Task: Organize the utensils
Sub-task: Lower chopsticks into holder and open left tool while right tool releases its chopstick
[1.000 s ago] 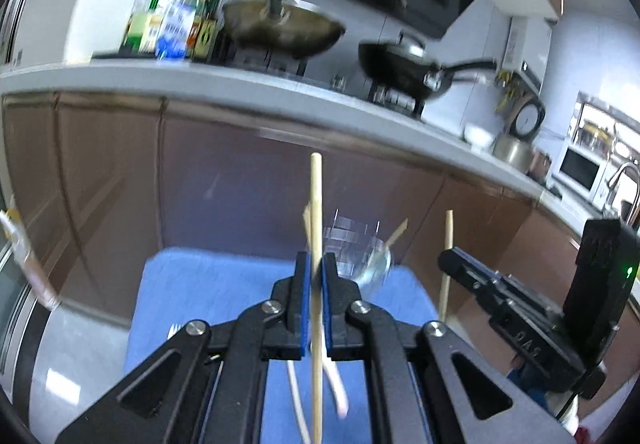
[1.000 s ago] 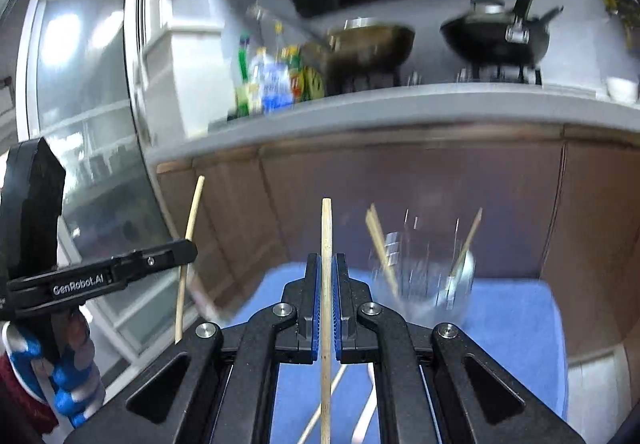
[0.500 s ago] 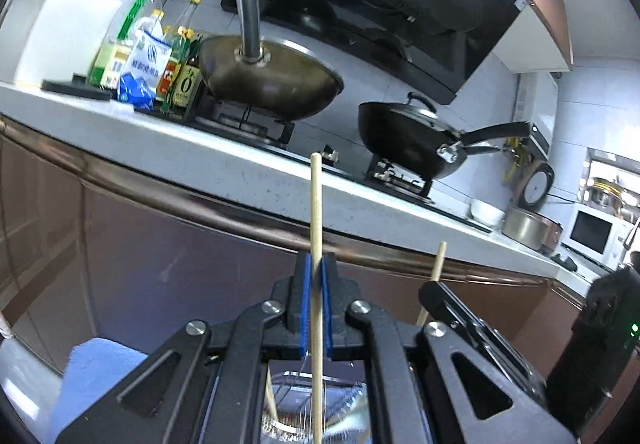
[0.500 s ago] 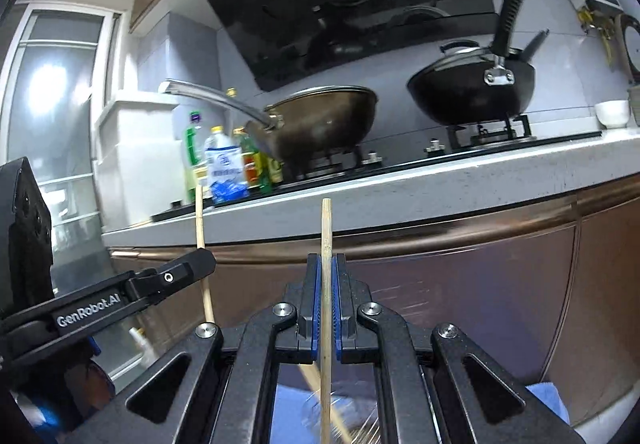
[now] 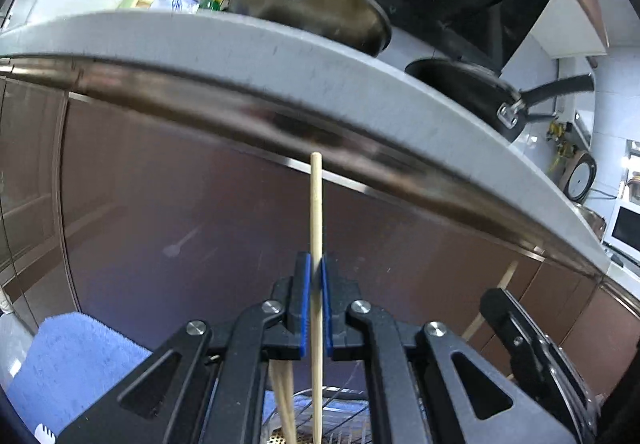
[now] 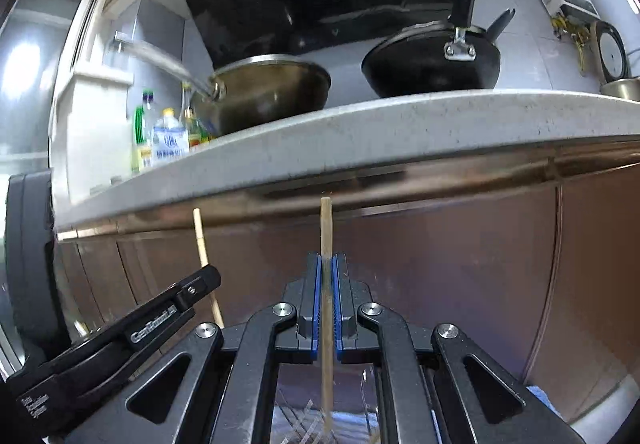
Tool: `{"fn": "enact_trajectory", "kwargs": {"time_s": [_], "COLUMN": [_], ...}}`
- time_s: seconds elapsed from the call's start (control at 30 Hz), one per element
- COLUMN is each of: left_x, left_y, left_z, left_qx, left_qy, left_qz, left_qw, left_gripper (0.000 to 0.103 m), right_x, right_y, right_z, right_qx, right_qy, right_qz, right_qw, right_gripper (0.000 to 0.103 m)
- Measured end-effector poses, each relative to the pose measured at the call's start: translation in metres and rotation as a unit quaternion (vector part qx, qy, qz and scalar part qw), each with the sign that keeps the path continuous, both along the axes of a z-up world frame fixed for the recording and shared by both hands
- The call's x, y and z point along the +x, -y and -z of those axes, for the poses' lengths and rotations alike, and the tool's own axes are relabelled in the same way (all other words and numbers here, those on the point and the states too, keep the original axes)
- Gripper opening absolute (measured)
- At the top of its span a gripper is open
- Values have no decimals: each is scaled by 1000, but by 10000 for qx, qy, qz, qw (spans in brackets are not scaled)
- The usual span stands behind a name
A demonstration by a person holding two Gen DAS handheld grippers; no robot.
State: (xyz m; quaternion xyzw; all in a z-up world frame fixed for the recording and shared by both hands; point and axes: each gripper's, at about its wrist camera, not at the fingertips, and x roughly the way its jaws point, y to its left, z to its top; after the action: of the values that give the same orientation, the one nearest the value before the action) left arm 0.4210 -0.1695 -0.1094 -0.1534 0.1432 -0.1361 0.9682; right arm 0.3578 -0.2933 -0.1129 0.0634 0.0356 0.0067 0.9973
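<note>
My left gripper is shut on a wooden chopstick that stands upright. Its lower end reaches down towards a clear glass holder just below, where other chopsticks lean. My right gripper is shut on a second upright chopstick above the same glass. The right gripper also shows in the left wrist view, close on the right; the left gripper shows in the right wrist view, close on the left.
A blue towel lies under the glass. Behind stands a brown cabinet front under a grey counter edge. A steel wok, a black pan and bottles sit on the counter.
Both grippers have come lower and nearer the cabinet, each still holding its chopstick. The glass has come in under the fingers, now close below both sticks.
</note>
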Motion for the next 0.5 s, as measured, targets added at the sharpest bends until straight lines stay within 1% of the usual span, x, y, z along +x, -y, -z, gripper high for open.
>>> {"fn": "enact_trajectory", "kwargs": {"time_s": [0.1, 0.17, 0.3, 0.33, 0.37, 0.4, 0.43, 0.47, 0.5], "left_x": [2, 3, -2, -4, -5, -8, -10, -13, -18], "left_y": [-2, -3, -7, -7, -8, -9, -11, -14, -16], "left_z": [6, 9, 12, 13, 13, 13, 12, 9, 6], "left_qx": [0, 1, 46, 68, 74, 73, 74, 91, 124], "left_qy": [-42, -108, -113, -125, -145, -165, -165, -160, -147], "left_qz": [-29, -38, -46, -37, -13, 17, 24, 27, 37], "left_qw": [10000, 9999, 9999, 9999, 9999, 9998, 9998, 9998, 9998], "left_gripper": [5, 5, 7, 13, 22, 25, 27, 28, 29], "right_x": [0, -2, -6, -10, -12, -15, -18, -23, -27], "right_y": [-3, -2, -2, -1, -1, -1, -2, -2, -2], "right_z": [9, 12, 16, 14, 14, 12, 10, 7, 4], "right_qx": [-86, -45, -14, -10, -12, -24, -42, -71, -92], "right_qy": [-132, -206, -347, -354, -358, -369, -368, -349, -328], "right_qz": [2, -25, -29, -12, -5, 4, 16, 44, 65], "right_qw": [9999, 9998, 9994, 9994, 9994, 9993, 9993, 9994, 9994], "right_gripper": [7, 7, 7, 7, 9, 15, 18, 25, 28]}}
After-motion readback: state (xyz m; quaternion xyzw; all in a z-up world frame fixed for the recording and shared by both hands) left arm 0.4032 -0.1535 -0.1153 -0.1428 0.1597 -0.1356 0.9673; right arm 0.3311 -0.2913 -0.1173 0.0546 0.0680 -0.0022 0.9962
